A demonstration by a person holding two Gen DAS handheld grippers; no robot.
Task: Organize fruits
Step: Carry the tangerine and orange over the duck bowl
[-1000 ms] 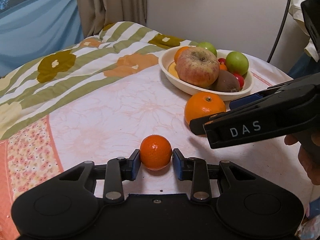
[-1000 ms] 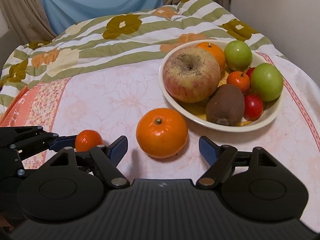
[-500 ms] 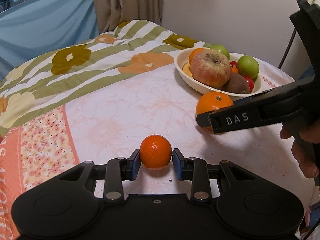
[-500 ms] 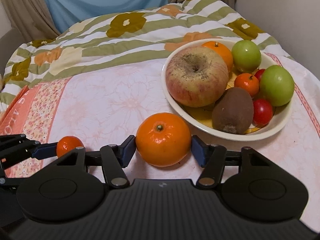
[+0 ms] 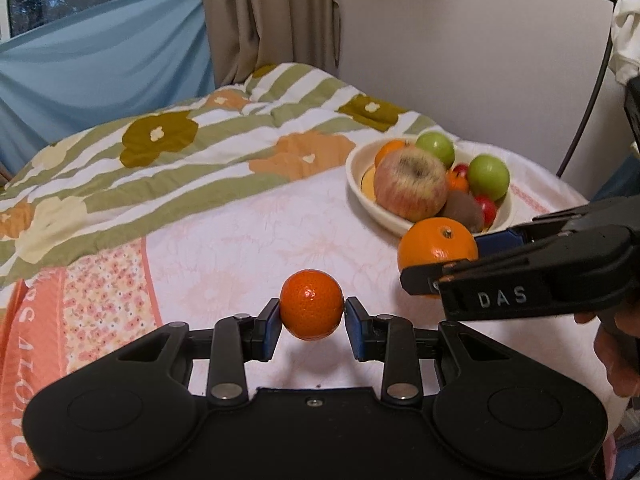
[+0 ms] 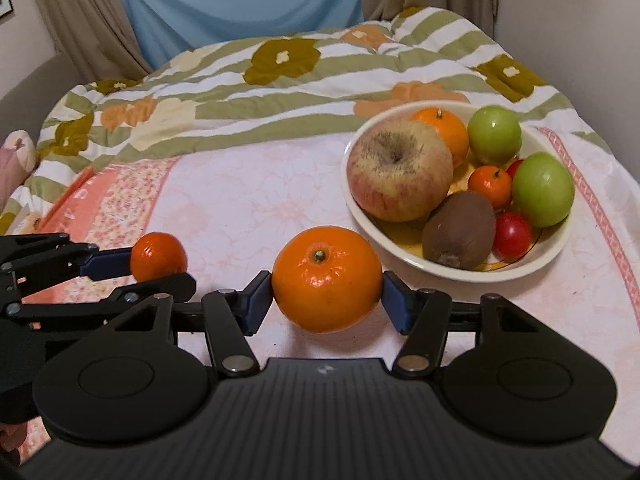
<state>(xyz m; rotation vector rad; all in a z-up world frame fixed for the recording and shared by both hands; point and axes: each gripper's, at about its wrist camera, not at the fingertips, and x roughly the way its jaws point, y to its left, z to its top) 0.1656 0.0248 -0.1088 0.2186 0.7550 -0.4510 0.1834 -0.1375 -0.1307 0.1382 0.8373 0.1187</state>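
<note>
My left gripper [image 5: 312, 320] is shut on a small mandarin [image 5: 311, 304] and holds it a little above the pink cloth; it also shows in the right wrist view [image 6: 158, 257]. My right gripper [image 6: 326, 304] is shut on a large orange [image 6: 327, 279], lifted just off the cloth; the orange shows in the left wrist view [image 5: 437, 246] too. A cream bowl [image 6: 532, 266] at the right holds a big apple [image 6: 399, 170], green apples, a kiwi [image 6: 459, 229], small oranges and red fruit.
A flowered, striped quilt [image 6: 280, 80] covers the far part of the bed. Curtains and a blue sheet [image 6: 240, 0] hang behind. A white wall [image 5: 480, 40] stands at the right, with a dark cable [image 5: 588, 100] along it.
My right gripper closed on the large orange and lifted it. My left gripper lifted the small mandarin off the cloth. Both views have pulled back and up.
</note>
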